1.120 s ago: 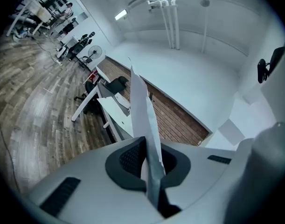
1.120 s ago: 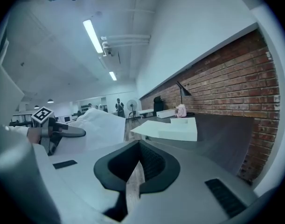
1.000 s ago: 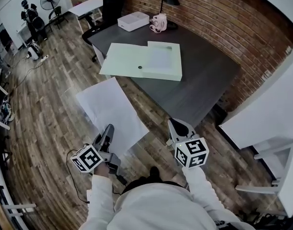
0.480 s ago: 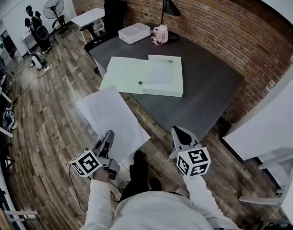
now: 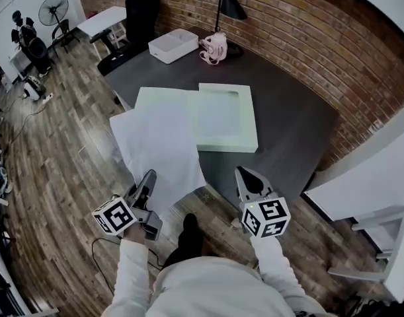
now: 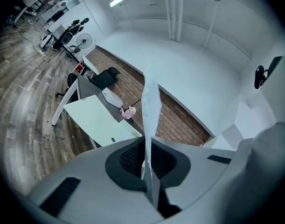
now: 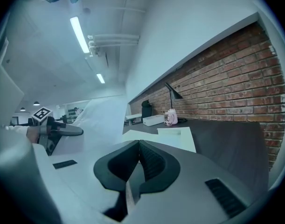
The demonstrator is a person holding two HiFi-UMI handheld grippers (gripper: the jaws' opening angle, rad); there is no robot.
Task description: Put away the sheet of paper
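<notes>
The white sheet of paper (image 5: 159, 147) hangs from one corner, with my left gripper (image 5: 149, 177) shut on it. Its far part lies over the near corner of the dark table (image 5: 294, 111) and over the left flap of the open pale green folder (image 5: 225, 117). In the left gripper view the sheet (image 6: 150, 106) stands edge-on, rising out of the shut left gripper (image 6: 146, 147). My right gripper (image 5: 244, 172) hovers at the table's near edge, jaws together and holding nothing. The right gripper view shows the shut right gripper (image 7: 138, 143), with the sheet (image 7: 102, 118) to its left.
A white box (image 5: 173, 45), a pink object (image 5: 213, 47) and a black desk lamp (image 5: 225, 5) stand at the table's far end. A black chair (image 5: 137, 5) is behind it. A white desk (image 5: 373, 170) stands at the right, with wooden floor (image 5: 63, 150) at the left.
Both grippers have moved forward to the table. The sheet, which hung over the floor, now reaches over the table corner and the folder's left flap.
</notes>
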